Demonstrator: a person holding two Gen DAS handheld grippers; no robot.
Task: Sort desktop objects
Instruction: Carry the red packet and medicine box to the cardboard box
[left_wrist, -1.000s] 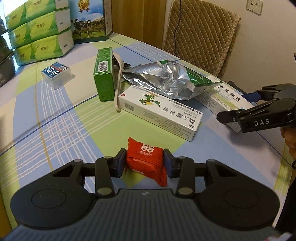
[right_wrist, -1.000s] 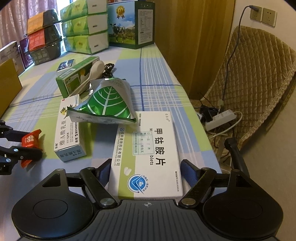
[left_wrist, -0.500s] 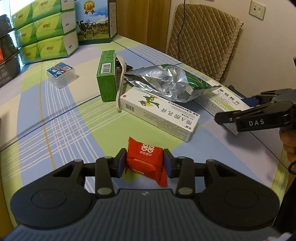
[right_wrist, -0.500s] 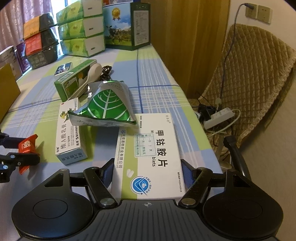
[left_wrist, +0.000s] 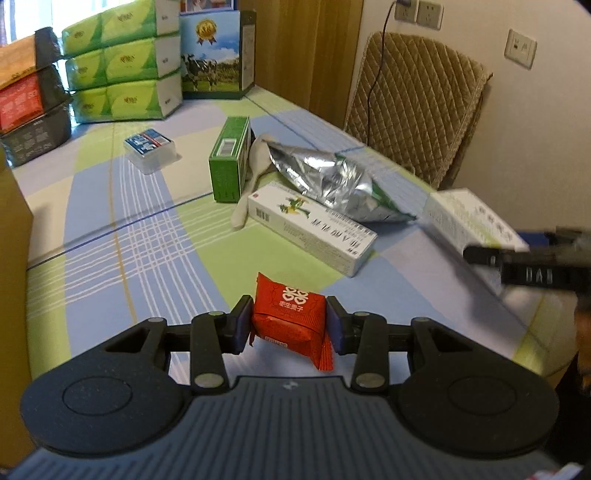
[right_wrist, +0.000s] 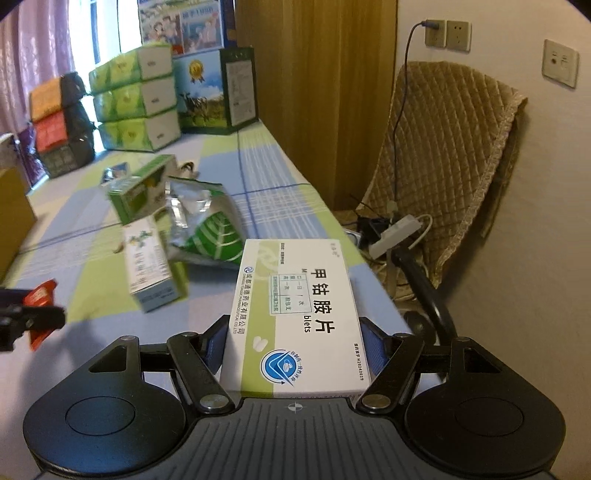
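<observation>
The left hand-held gripper (left_wrist: 289, 325) is clamped on a red candy packet (left_wrist: 289, 321), its two pads pressed against the packet's sides, held above the checked cloth of the bench (left_wrist: 140, 258). The right hand-held gripper (right_wrist: 293, 341) grips a white and green tablet box (right_wrist: 295, 314) by its long sides, the box lying flat between the pads and pointing away from the camera, off the cloth at the bench's right edge. On the bench ahead of the left hand-held gripper lies a long white medicine box (left_wrist: 314, 229), with a crumpled silver foil bag (left_wrist: 332, 184) resting partly on its far end. A green carton (left_wrist: 229, 162) stands just beyond, and a white spoon (left_wrist: 251, 181) lies between it and the foil bag. A small clear-wrapped blue pack (left_wrist: 149, 147) sits apart to the left. Stacked green tissue packs (left_wrist: 122, 77) and a milk carton box (left_wrist: 214, 59) line the far end
</observation>
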